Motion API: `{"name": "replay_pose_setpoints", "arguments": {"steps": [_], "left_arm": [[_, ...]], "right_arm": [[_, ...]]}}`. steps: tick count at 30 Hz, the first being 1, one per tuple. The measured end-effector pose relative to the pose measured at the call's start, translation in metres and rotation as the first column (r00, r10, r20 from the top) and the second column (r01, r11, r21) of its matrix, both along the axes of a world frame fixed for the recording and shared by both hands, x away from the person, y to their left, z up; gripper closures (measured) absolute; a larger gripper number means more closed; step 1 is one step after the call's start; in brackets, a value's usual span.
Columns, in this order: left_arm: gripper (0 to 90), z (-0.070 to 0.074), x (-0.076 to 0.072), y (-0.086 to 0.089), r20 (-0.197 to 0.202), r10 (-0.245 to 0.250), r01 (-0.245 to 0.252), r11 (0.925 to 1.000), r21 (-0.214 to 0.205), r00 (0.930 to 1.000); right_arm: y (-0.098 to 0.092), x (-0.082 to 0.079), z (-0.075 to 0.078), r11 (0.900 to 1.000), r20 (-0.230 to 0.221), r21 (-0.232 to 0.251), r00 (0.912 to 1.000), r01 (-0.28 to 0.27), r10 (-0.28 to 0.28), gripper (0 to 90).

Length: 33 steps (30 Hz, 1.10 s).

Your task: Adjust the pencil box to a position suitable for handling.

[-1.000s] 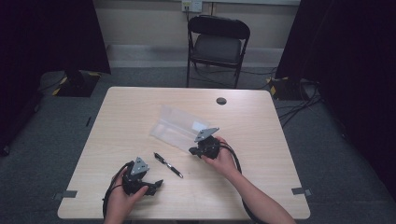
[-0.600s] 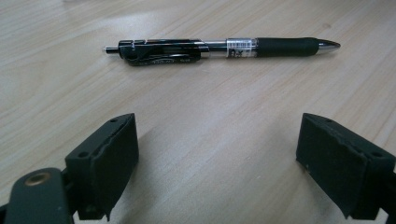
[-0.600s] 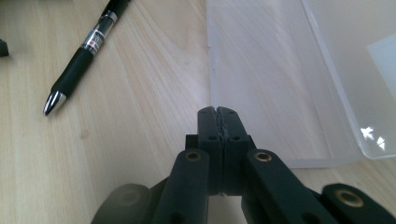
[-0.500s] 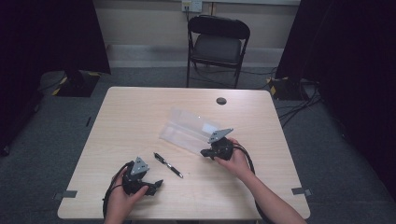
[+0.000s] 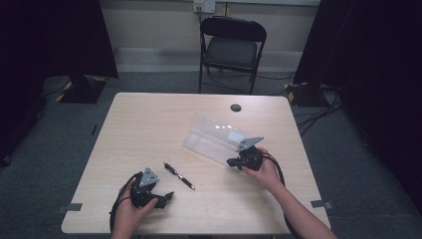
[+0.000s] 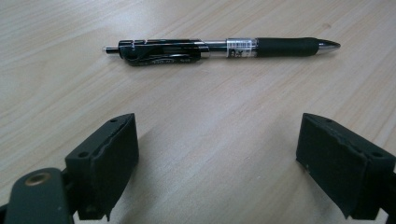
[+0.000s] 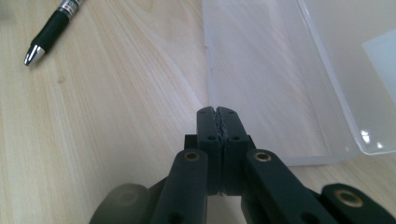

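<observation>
In the right gripper view the pen (image 7: 53, 25) is cut off by the top edge, up and left of the right claw (image 7: 218, 111); only its grip and tip show. The clear case (image 7: 280, 74) beyond that claw runs out of the picture at the top and right. In the left gripper view the print on the pen's label, beyond the left claw (image 6: 229, 154), is too small to read. In the high view a small dark disc (image 5: 236, 107) on the tabletop (image 5: 149, 124), far beyond both claws, is too small to identify.
</observation>
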<state>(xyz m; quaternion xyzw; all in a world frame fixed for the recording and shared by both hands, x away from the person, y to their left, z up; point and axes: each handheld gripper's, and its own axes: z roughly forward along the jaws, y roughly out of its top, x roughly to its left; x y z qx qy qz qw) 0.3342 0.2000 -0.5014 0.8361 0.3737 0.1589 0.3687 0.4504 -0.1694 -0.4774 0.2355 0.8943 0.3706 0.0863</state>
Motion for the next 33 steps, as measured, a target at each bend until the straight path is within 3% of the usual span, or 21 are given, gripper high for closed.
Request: {"name": "replay_pose_setpoints", "arguments": {"steps": [12, 33], "left_arm": [[12.7, 0.000, 0.000, 0.000, 0.000, 0.000, 0.000, 1.0000, 0.000, 1.0000], [12.7, 0.000, 0.000, 0.000, 0.000, 0.000, 0.000, 1.0000, 0.000, 1.0000]], "right_arm": [[-0.029, 0.003, -0.001, 0.9988, -0.007, 0.003, 0.9988, 0.048, -0.048, 89.5], [-0.039, 0.008, -0.001, 0.9927, -0.020, 0.000, 0.9925, 0.121, -0.121, 89.5]]}}
